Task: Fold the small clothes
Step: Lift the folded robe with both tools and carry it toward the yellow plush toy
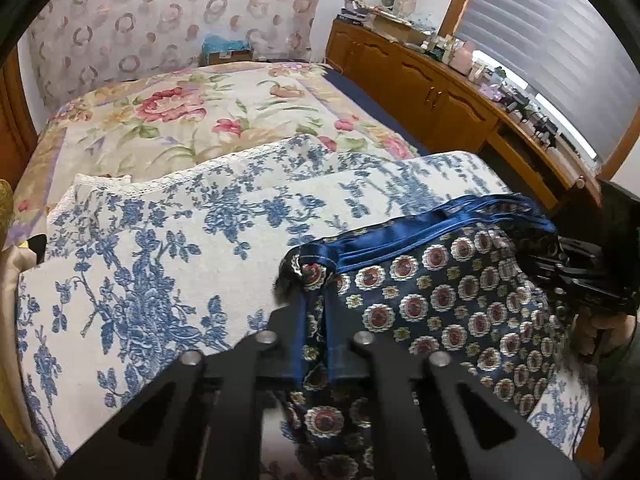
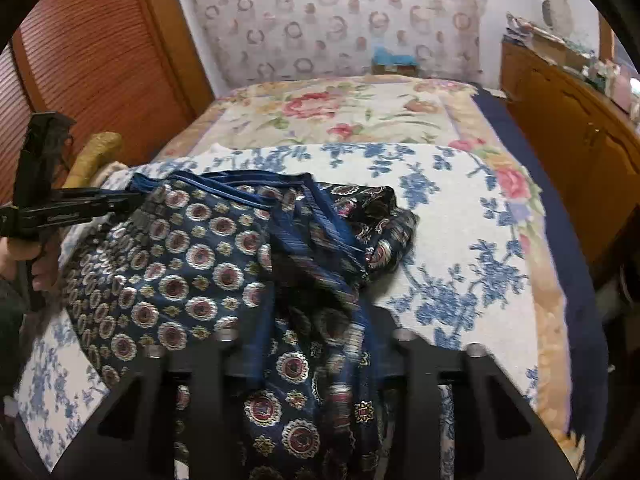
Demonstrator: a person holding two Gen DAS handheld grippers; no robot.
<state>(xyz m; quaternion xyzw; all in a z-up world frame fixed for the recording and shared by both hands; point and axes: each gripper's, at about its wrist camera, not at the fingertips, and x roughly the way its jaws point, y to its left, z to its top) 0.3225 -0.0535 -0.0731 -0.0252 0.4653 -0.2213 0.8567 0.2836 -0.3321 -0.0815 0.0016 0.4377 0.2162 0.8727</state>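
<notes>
A small navy garment (image 1: pixel 452 300) with red-and-white medallions and a shiny blue band lies on a blue-flowered white cloth (image 1: pixel 160 264) on the bed. My left gripper (image 1: pixel 316 344) is shut on the garment's left edge, with cloth bunched between its fingers. My right gripper (image 2: pixel 316 344) is shut on the garment (image 2: pixel 192 264) at its right side, with a fold hanging between its fingers. The right gripper also shows in the left wrist view (image 1: pixel 576 276), at the garment's far side. The left gripper shows in the right wrist view (image 2: pixel 132 204), at the blue band.
A pink-flowered bedspread (image 1: pixel 224 120) covers the bed beyond the cloth. A wooden cabinet (image 1: pixel 420 76) with clutter on top runs along the right under a window. A slatted wooden door (image 2: pixel 92 52) stands left of the bed. A patterned curtain (image 2: pixel 332 16) hangs behind.
</notes>
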